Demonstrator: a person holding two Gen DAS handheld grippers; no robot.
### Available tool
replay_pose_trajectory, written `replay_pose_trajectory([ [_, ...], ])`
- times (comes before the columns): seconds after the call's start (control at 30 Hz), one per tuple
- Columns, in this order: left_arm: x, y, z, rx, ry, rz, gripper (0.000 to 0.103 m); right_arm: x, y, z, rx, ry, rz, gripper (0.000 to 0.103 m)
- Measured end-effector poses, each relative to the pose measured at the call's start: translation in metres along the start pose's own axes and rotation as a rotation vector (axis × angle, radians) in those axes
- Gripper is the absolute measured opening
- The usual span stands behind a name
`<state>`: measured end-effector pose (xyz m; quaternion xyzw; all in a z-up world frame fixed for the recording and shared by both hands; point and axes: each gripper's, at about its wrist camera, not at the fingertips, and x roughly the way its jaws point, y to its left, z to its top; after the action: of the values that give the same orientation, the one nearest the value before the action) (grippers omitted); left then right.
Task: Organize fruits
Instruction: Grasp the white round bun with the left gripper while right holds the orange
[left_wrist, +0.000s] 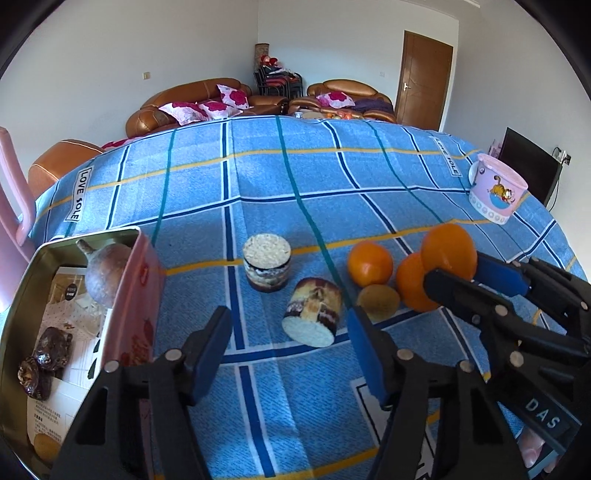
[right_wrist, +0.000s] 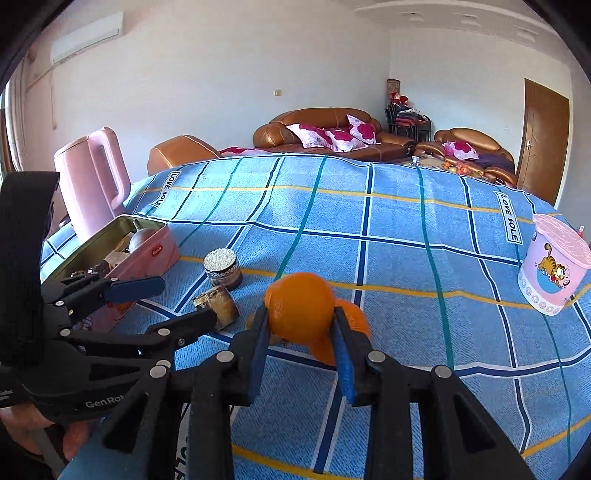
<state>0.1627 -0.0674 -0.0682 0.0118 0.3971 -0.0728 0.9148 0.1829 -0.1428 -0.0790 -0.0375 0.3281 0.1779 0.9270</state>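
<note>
1. Right gripper (right_wrist: 301, 314) clamped on an orange (right_wrist: 298, 306), blue pads pressing both flanks, fruit lifted clear of the blue checked tablecloth (right_wrist: 388, 240).
2. Directly behind it, at 1 o'clock in the right wrist view, another orange (right_wrist: 354, 314) down on the cloth.
3. Left gripper (left_wrist: 288, 336) partly open, nothing between the pads.
4. In the left wrist view, at 12 o'clock of those pads, a toppled cake roll (left_wrist: 314, 314); further off at 11, an upright layered cake (left_wrist: 266, 264).
5. At 1 o'clock, a kiwi (left_wrist: 378, 301) touching an orange on the cloth (left_wrist: 369, 264).
6. At 9 o'clock, an open tin (left_wrist: 136, 295) holding a round brown fruit (left_wrist: 107, 275) and dates (left_wrist: 48, 354).
7. Far off at 2 o'clock, a pink cartoon tub (left_wrist: 496, 190).
</note>
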Motion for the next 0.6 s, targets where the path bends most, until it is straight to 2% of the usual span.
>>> replay_pose_trajectory([
  [0.07,0.006,-0.002,0.001,0.006,0.023,-0.024,0.047,-0.002,0.002,0.0,-0.012,-0.008,0.006,0.035],
  [0.13,0.008,-0.002,0.001,0.006,0.029,-0.054,0.036,-0.001,0.003,0.0,-0.019,-0.006,0.003,0.035],
  [0.6,-0.008,-0.002,0.0,0.01,-0.054,-0.062,0.035,-0.005,0.006,-0.001,-0.039,-0.032,0.011,0.035],
])
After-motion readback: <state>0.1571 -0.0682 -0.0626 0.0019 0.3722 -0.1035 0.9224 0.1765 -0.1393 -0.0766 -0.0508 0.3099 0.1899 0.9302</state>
